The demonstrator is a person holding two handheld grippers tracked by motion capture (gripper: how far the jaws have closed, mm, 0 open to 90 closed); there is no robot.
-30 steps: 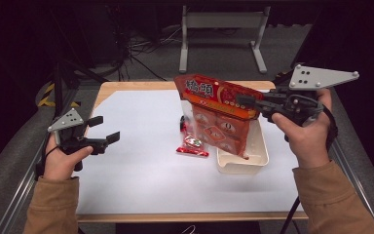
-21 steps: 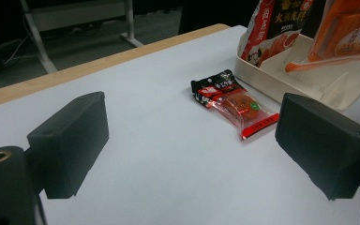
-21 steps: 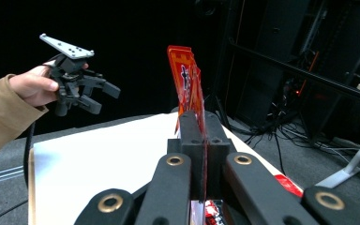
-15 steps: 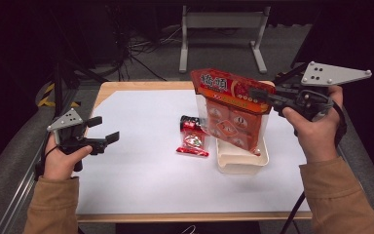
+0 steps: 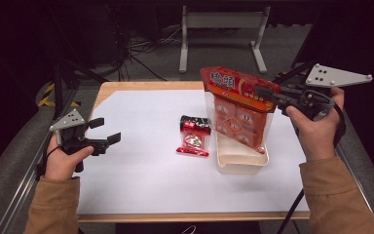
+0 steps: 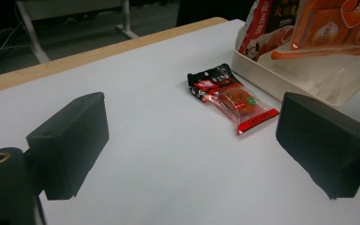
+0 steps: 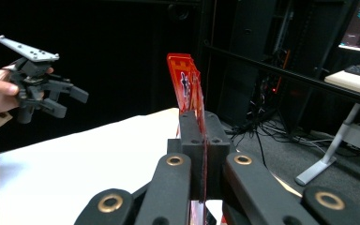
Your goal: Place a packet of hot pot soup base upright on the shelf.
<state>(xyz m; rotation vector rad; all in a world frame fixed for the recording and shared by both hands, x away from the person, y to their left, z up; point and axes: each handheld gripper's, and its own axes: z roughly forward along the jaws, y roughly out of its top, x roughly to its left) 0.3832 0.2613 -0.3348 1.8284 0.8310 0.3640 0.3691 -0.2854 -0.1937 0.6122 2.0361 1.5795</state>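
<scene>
A large red and clear snack bag [image 5: 236,105] hangs upright over a cream tray [image 5: 241,161], its bottom down inside the tray. My right gripper [image 5: 265,95] is shut on the bag's top edge [image 7: 190,89], the jaws pinched flat on the red seal. A small red and black snack packet [image 5: 194,135] lies flat on the white table top, left of the tray [image 6: 309,75]. Over the table's left side my left gripper [image 5: 108,131] is open, nothing between its pads, with the packet [image 6: 232,96] ahead of it.
The white table top [image 5: 141,161] has a wooden rim along its far and near edges. A metal stand [image 5: 221,34] and cables sit on the dark floor beyond the table. The person's brown sleeves come in from the bottom corners.
My right gripper has carried the big bag to the right and slightly down, over the tray. The small packet, once partly hidden by the bag, now lies in plain sight. The left gripper has kept still.
</scene>
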